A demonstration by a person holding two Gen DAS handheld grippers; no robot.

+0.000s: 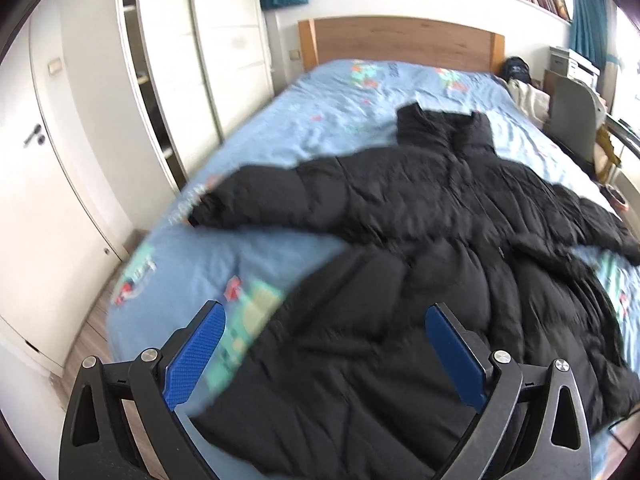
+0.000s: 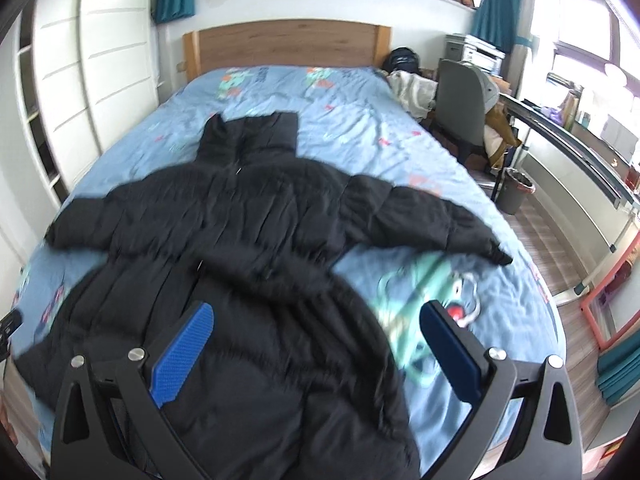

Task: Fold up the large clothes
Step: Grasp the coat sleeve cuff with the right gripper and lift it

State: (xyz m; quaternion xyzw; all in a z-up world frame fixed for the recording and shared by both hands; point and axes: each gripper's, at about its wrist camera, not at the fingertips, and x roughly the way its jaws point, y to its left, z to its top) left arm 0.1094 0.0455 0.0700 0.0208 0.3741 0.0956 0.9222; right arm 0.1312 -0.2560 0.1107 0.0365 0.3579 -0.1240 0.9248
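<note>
A black puffer jacket (image 1: 420, 216) lies flat on the bed, collar toward the headboard and both sleeves spread out sideways. In the right wrist view the same jacket (image 2: 248, 220) fills the middle, its right sleeve (image 2: 440, 220) reaching toward the bed's right edge. My left gripper (image 1: 325, 314) hovers open above the jacket's lower left hem, nothing between its blue pads. My right gripper (image 2: 316, 314) hangs open over the lower right part of the jacket, also holding nothing.
The bed has a light blue patterned cover (image 1: 280, 128) and a wooden headboard (image 2: 288, 44). White wardrobes (image 1: 192, 60) line the left. A grey chair (image 2: 460, 108), a bin (image 2: 516, 192) and a long desk (image 2: 580, 148) stand to the right of the bed.
</note>
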